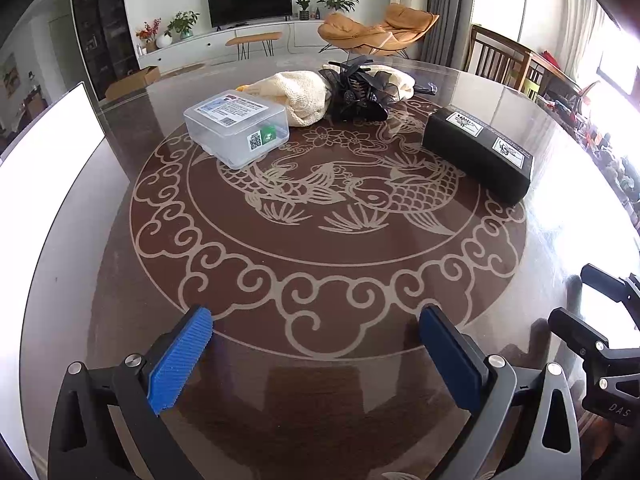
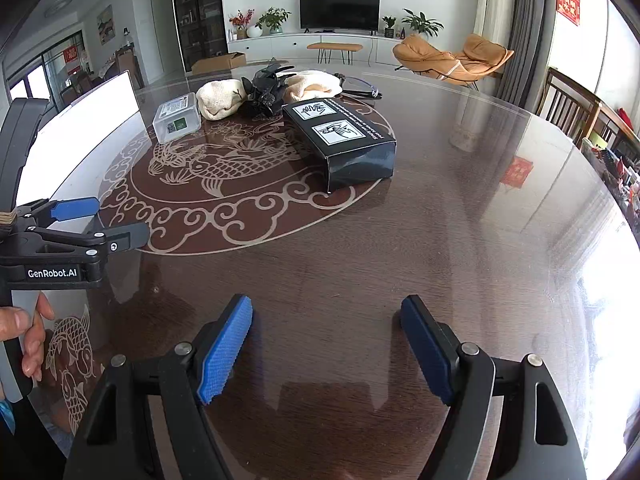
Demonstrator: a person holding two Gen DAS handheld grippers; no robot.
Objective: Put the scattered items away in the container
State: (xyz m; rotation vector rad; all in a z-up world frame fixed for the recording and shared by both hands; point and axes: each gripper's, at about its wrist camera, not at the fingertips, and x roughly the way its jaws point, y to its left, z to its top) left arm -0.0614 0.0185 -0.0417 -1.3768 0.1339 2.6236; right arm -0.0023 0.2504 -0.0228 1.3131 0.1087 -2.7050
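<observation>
Both fisheye views look forward and steeply down along their own tool fingers, close above the counter point(image 1: 500, 280) and facing the television wall. The left tool point(image 1: 316, 356) view sits left of the right tool point(image 2: 326, 348) view. Both share the clear plastic box point(image 1: 236, 128), black carton point(image 2: 340, 144) and carp medallion point(image 1: 328, 216).

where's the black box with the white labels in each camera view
Left wrist view: the black box lies right of centre, on the right edge of the fish medallion.
Right wrist view: the black box lies just above centre, slightly left.
Shared landmark: the clear plastic container stands left of it in both.
</observation>
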